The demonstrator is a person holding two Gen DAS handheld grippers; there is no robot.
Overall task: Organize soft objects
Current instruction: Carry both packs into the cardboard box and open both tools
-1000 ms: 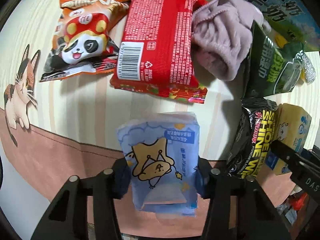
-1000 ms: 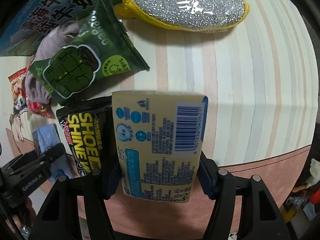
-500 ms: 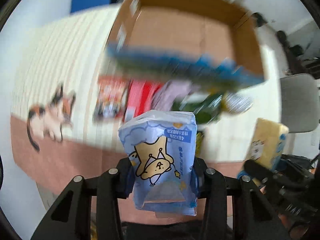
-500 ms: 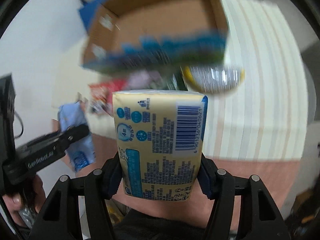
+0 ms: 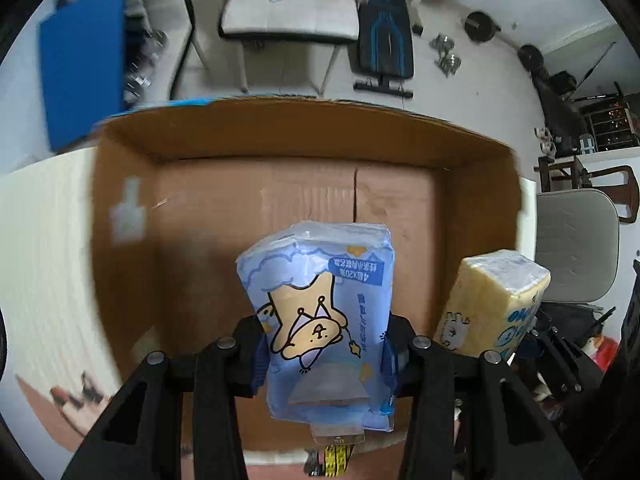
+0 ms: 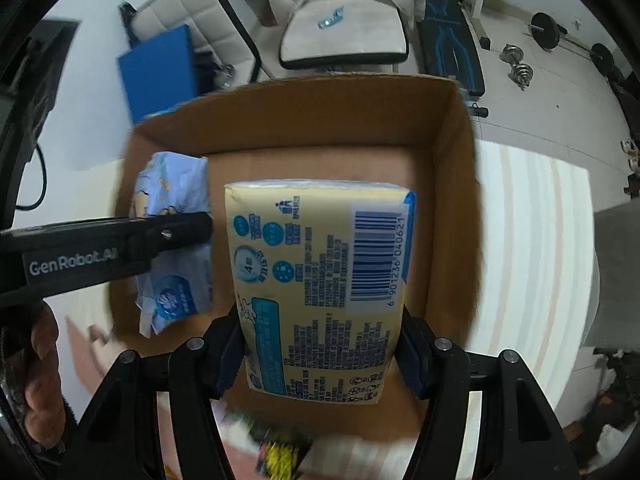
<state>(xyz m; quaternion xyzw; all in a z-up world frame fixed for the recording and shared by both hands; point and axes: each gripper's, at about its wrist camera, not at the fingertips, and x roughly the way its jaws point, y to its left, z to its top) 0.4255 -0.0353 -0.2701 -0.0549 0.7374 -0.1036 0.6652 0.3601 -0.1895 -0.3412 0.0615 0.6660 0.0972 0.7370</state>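
1. Left tongs (image 5: 324, 354) clamp the blue tissue pack (image 5: 320, 312).
2. Right tongs (image 6: 322, 350) clamp the yellow tissue pack (image 6: 320, 280).
3. Both packs hang over the open cardboard box (image 5: 128, 240) on the striped tabletop (image 6: 532, 264).

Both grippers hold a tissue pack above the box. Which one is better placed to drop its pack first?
Probably the left gripper: its blue pack hangs over the middle of the box. The right gripper's yellow pack sits nearer the right wall.

Both wrist views look down, close, side by side — sharing the cardboard box (image 5: 280, 200).
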